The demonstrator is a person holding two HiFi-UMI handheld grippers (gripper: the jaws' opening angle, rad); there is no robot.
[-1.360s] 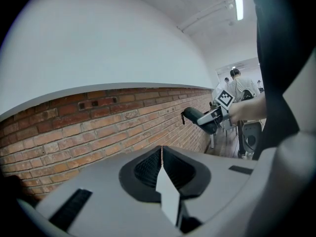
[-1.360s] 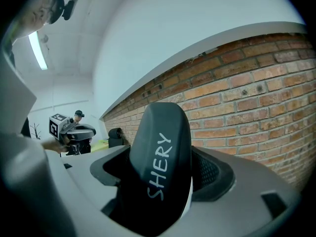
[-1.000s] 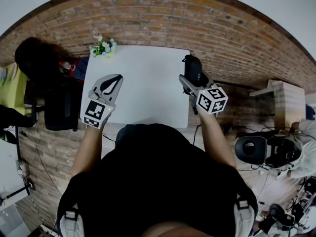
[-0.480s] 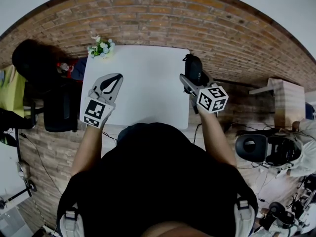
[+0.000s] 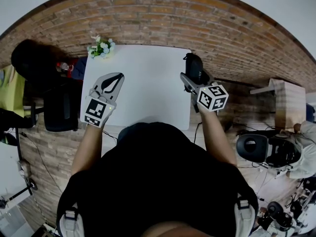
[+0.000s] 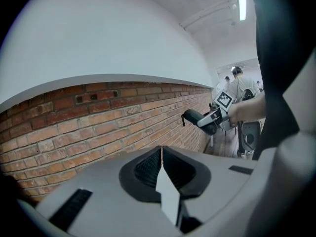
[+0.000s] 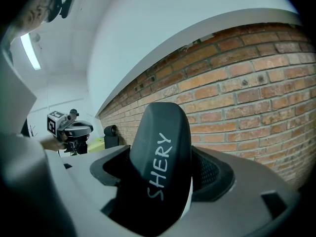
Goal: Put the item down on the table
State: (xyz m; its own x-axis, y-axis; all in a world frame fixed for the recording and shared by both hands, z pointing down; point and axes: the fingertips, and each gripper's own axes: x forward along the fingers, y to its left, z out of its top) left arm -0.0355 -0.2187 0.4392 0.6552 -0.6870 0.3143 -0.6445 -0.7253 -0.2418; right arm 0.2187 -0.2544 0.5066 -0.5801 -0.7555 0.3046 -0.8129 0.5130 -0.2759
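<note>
Head view: the left gripper [image 5: 117,78] hangs over the left part of the white table [image 5: 148,102]. The right gripper [image 5: 189,81] is at the table's right edge with a black case [image 5: 193,67] in its grasp; I cannot tell whether the case touches the tabletop. A small bunch of flowers [image 5: 101,47] stands at the far left corner.

Left gripper view: the jaws are pressed together with nothing between them, facing a brick surface [image 6: 98,127].

Right gripper view: the jaws clamp the black case [image 7: 160,162], which bears the white lettering "SHERY".
</note>
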